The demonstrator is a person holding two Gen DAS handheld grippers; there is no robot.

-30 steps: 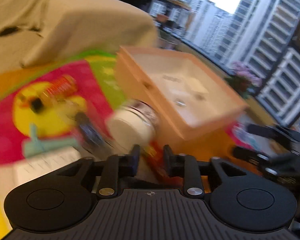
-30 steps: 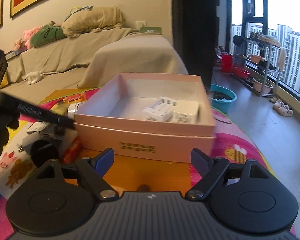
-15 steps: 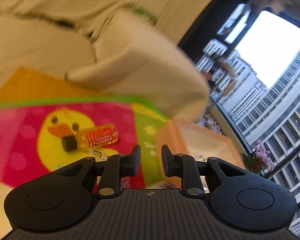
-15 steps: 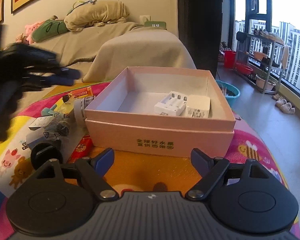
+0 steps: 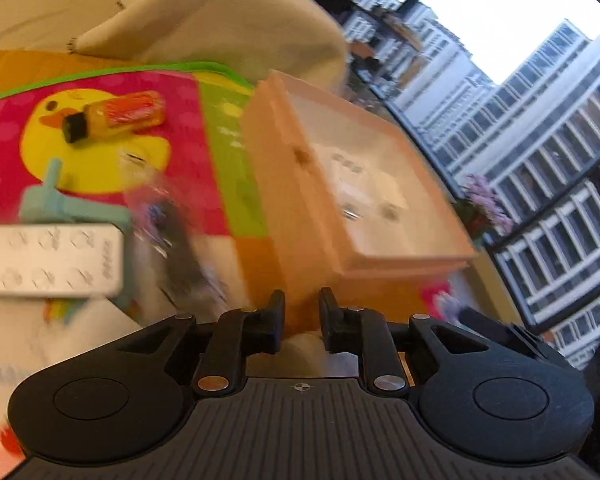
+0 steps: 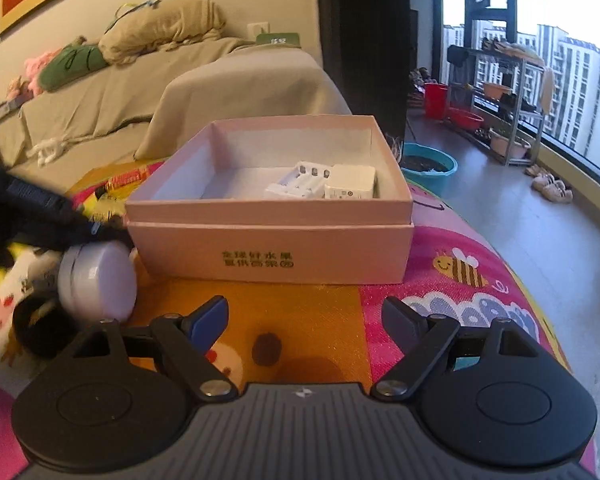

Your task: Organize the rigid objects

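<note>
An open pink box [image 6: 272, 256] stands on the play mat and holds a white battery charger [image 6: 300, 180] and a white plug adapter [image 6: 350, 188]. My left gripper [image 5: 300, 312] hovers by the box's near-left corner [image 5: 300, 208]. Its jaws are closing to a narrow gap with nothing clamped between them. From the right wrist view the left gripper [image 6: 40, 212] reaches in from the left, its tip on top of a white jar [image 6: 96, 276] lying on its side. My right gripper [image 6: 304, 312] stands open and empty in front of the box.
On the mat left of the box lie an orange bottle with a black cap [image 5: 120, 114], a teal tool [image 5: 72, 204], a white flat pack [image 5: 56, 260] and a clear bag with a dark item [image 5: 180, 248]. A covered sofa [image 6: 220, 92] stands behind, a blue basin [image 6: 430, 164] beyond.
The left view swung up toward the sofa, then back down to the mat beside the box. The white jar now lies nearer the right gripper. The right gripper stayed open and still.
</note>
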